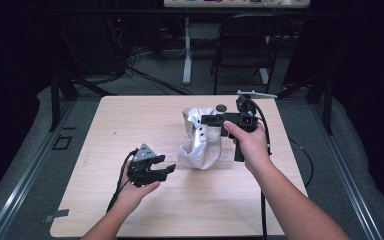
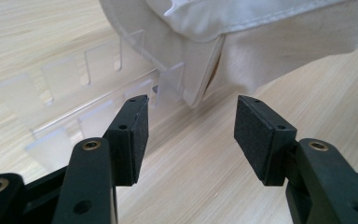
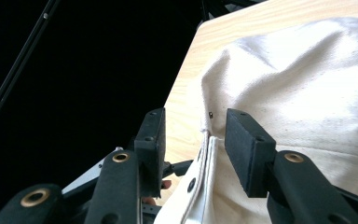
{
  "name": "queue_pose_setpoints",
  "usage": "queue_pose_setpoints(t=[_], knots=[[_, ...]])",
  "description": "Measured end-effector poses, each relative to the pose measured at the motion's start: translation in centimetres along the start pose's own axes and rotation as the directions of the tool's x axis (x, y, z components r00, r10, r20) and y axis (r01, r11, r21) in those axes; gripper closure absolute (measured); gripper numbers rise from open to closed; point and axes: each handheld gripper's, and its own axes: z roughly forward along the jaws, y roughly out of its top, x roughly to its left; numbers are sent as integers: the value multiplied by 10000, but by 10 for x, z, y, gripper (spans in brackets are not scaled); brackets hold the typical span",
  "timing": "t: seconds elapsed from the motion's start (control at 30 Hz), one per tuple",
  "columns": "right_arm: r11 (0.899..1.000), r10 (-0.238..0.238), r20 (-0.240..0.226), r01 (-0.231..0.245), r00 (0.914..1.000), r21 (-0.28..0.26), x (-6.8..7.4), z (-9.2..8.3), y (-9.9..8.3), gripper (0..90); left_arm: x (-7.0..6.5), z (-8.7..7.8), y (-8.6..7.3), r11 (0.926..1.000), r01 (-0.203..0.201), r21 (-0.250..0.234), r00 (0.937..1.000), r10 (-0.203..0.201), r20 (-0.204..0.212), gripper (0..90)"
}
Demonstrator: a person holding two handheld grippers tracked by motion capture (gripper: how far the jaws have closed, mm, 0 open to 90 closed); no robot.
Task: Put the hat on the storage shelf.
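Note:
A white cloth bag (image 1: 200, 142) lies crumpled on the wooden table (image 1: 130, 115), right of centre. My right gripper (image 1: 206, 121) reaches into its upper edge from the right. In the right gripper view the jaws (image 3: 196, 119) stand open, and the bag's hemmed rim (image 3: 205, 158) with its dark snap studs passes between the pads without being pressed. My left gripper (image 1: 162, 171) rests low on the table just left of the bag, open and holding nothing. In the left gripper view its jaws (image 2: 192, 105) point at the bag's lower corner (image 2: 261, 42), with a gap to the cloth.
A clear notched plastic strip (image 2: 74, 84) lies flat on the table beside the bag, ahead of the left jaw. A small dark round object (image 1: 221, 107) sits behind the bag. Beyond the table's far edge are a black chair (image 1: 245, 45), a white desk leg (image 1: 187, 50) and floor cables.

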Motion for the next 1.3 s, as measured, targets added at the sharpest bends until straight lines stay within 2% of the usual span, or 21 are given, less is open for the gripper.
queue_pose_setpoints(t=[0.2,0.47,0.67,0.93,1.1,1.17,1.23,1.3], knots=[[9991,-273,51,275,9996,-329,-2,-13,-4,552,7,-9,-5,9997,232,-46,9997,-233,-107,456],[9952,-848,526,872,9950,-452,-5,-26,-12,517,15,-22,-11,9990,361,-261,9982,-373,-476,438],[9881,-1394,915,1446,9860,-531,-7,-37,-23,492,20,-28,-20,9981,519,-322,9973,-534,-500,451],[9811,-1635,1363,1756,9771,-816,-19,-56,-40,479,28,-35,-35,9949,886,-478,9933,-918,-695,455],[9777,-1721,1710,1894,9701,-905,-28,-64,-53,479,32,-35,-44,9958,829,-381,9912,-863,-1002,455],[9748,-1865,1881,2056,9643,-871,-31,-67,-60,478,33,-34,-48,9951,935,-336,9905,-963,-980,455],[9729,-1883,1964,2101,9623,-968,-34,-68,-65,478,33,-33,-50,9967,767,-271,9911,-792,-1068,455],[9701,-1938,2088,2190,9586,-1049,-37,-69,-71,478,33,-33,-51,9967,765,-257,9914,-788,-1042,455]])
